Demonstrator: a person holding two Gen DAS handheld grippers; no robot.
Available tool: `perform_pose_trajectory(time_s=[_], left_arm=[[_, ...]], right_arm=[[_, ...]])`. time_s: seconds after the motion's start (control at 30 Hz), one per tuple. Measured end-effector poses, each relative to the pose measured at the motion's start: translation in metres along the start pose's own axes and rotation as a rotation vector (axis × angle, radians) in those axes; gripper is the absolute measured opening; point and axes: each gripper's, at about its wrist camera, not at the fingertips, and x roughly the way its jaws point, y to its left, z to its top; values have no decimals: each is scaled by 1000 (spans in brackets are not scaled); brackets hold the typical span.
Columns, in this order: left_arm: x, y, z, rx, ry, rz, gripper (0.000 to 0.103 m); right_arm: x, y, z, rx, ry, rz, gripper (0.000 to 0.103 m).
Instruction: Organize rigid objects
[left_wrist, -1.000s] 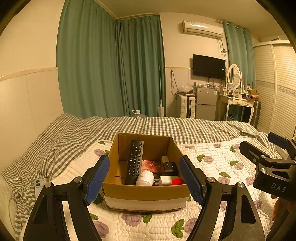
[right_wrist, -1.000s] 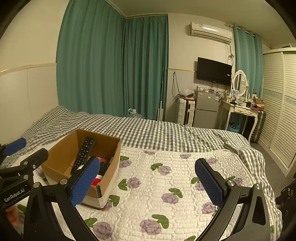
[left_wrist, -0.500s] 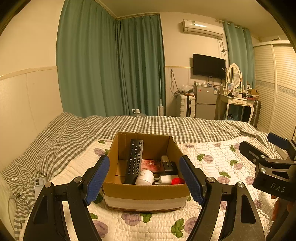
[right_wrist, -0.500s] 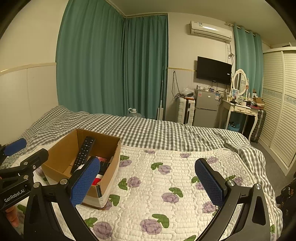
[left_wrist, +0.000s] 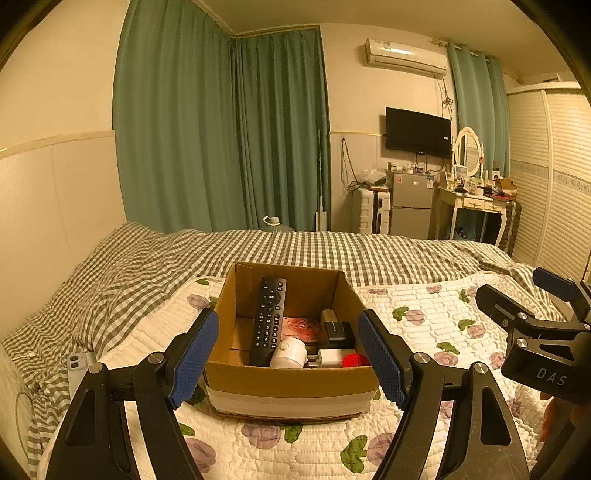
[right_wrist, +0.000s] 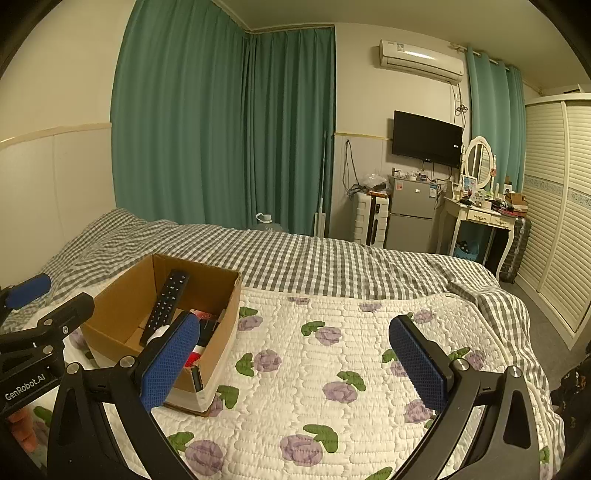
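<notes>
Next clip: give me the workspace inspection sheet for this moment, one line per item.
Surface: floral quilt over a checked bedspread.
Job's things: open cardboard box on the quilt holding a black remote leaning on its back wall, a white round item, a red ball, a black block.
Clutter: small white device at the bed's left edge.
Grippers: left gripper open, level with the box; right gripper open above bare quilt.
Cables: wires hang on the far wall.
Surroundings: green curtains, TV, fridge.
</notes>
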Motion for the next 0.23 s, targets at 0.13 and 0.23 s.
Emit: perform_pose_trajectory(time_s=[0.13,0.23], left_arm=[[-2,1,0,-10,-13,6,80],[-2,2,1,-17,-8,-1,80]], right_arm=[[0,0,0,1,2,1,103],[-1,0,-2,3,3,2,103]])
